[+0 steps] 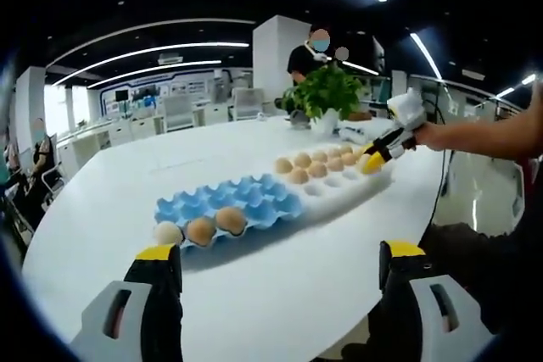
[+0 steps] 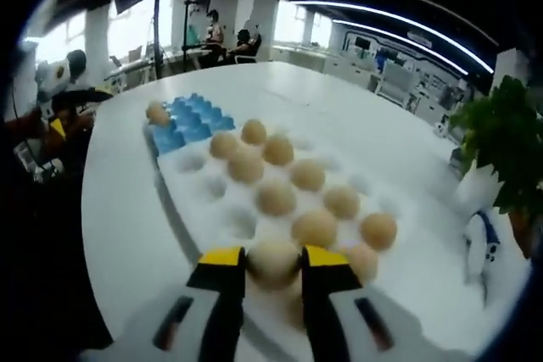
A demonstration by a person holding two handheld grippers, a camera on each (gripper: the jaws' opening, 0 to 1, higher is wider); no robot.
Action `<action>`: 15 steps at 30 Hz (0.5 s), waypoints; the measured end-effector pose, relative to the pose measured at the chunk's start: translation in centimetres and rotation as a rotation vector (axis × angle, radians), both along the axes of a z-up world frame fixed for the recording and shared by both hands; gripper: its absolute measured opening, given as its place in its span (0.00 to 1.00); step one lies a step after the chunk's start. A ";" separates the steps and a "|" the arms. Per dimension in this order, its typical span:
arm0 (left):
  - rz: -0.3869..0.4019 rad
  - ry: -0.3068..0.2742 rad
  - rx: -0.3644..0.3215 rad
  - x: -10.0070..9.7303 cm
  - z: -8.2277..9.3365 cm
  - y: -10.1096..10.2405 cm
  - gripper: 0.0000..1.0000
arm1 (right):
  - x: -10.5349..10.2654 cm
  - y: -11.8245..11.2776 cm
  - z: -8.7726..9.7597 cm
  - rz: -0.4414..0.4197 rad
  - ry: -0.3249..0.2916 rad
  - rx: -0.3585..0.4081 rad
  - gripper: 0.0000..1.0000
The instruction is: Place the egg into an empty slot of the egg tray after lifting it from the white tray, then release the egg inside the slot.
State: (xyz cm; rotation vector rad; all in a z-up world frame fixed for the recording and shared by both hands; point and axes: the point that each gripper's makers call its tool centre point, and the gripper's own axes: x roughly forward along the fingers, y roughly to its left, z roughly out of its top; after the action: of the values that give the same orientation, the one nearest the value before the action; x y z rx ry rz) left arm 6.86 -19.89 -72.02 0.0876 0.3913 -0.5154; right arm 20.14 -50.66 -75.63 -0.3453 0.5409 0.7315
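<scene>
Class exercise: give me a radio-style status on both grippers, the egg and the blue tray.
Right gripper jaws around an egg on the white tray, not yet lifted. Left gripper open, idle. Blue egg tray: three eggs at one end, remaining slots empty. Path clear.

Blue egg tray [image 1: 242,199], white tray [image 2: 229,201], tan eggs [image 2: 308,175], yellow-tipped black claws [image 2: 263,264]

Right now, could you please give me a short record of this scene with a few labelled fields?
surface: white table
blue egg tray: three eggs along its near edge in the left gripper view, other slots empty
white tray: about ten brown eggs, several slots empty
right gripper: at the white tray's end, jaws either side of a pale egg
left gripper: open, short of the blue egg tray, holding nothing
background: potted plant, open office
</scene>
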 end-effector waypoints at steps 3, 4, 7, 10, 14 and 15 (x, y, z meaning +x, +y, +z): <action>0.010 0.000 0.003 0.1 -0.1 0.5 0.99 | 0.1 -0.6 1.5 -0.041 -0.028 0.066 0.26; 0.015 0.001 -0.001 0.1 -0.1 0.7 0.99 | 0.1 -0.5 2.0 -0.055 -0.036 0.100 0.26; 0.021 -0.001 -0.002 0.1 -0.2 0.9 0.99 | 0.1 -0.7 2.6 -0.076 -0.035 0.151 0.26; 0.027 0.001 -0.004 0.1 -0.3 1.0 0.99 | 0.3 -0.6 2.7 -0.093 -0.020 0.168 0.26; 0.031 0.003 -0.004 0.0 -0.3 1.1 0.99 | 0.4 0.4 3.0 -0.125 0.031 0.251 0.26; 0.032 0.003 -0.004 0.0 -0.4 1.1 0.99 | 0.4 0.8 3.1 -0.129 0.045 0.272 0.26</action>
State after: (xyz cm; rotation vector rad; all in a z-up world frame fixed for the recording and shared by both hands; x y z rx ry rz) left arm 6.83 -18.78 -72.38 0.0763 0.3943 -0.4846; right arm 20.55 -49.89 -72.56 -0.0403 0.4936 0.6793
